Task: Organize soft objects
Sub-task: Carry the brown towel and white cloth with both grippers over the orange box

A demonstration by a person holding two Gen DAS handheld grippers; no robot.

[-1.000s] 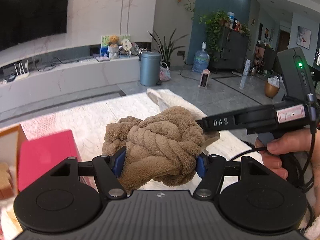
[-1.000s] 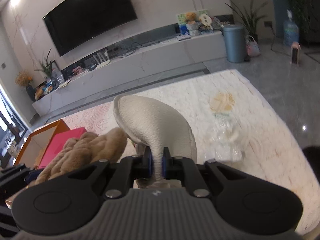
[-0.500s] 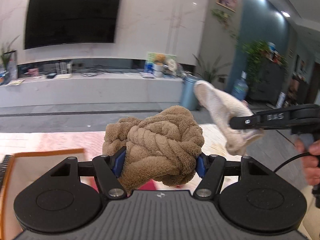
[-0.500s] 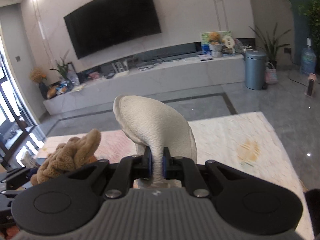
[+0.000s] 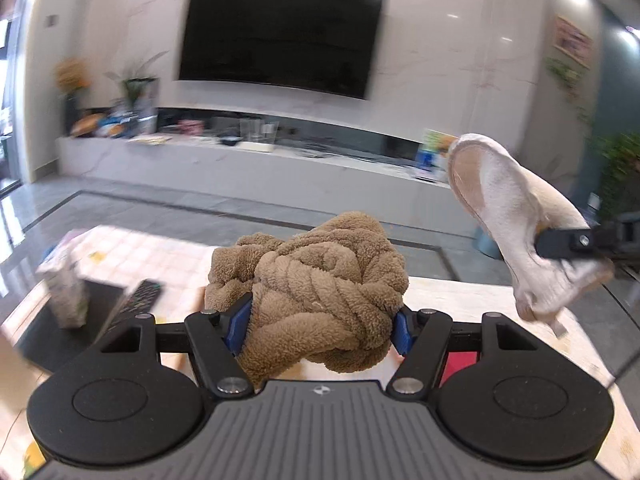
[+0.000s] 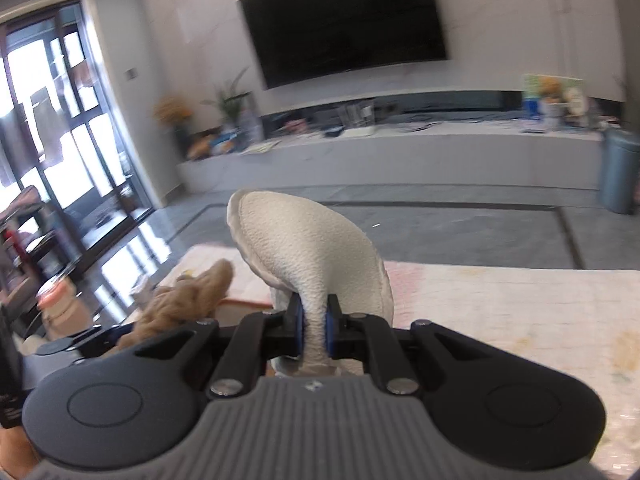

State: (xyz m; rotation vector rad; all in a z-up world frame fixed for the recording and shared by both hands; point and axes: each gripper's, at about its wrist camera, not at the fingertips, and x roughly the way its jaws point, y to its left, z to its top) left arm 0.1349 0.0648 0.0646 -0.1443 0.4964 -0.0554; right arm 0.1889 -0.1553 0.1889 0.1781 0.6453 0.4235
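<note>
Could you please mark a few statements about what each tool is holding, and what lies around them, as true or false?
1. The left tool grips a brown plush knot. True.
2. The right tool is open and empty. False: it is shut on a white slipper.
3. The slipper rests flat on the table. False: it is held up in the air, its sole turned toward the left camera.
4. A dark TV hangs on the wall behind. True.
5. A remote lies left of the knot in the left view. True.
6. The knot is pinched flat. False: it bulges wide between the blue pads.
</note>
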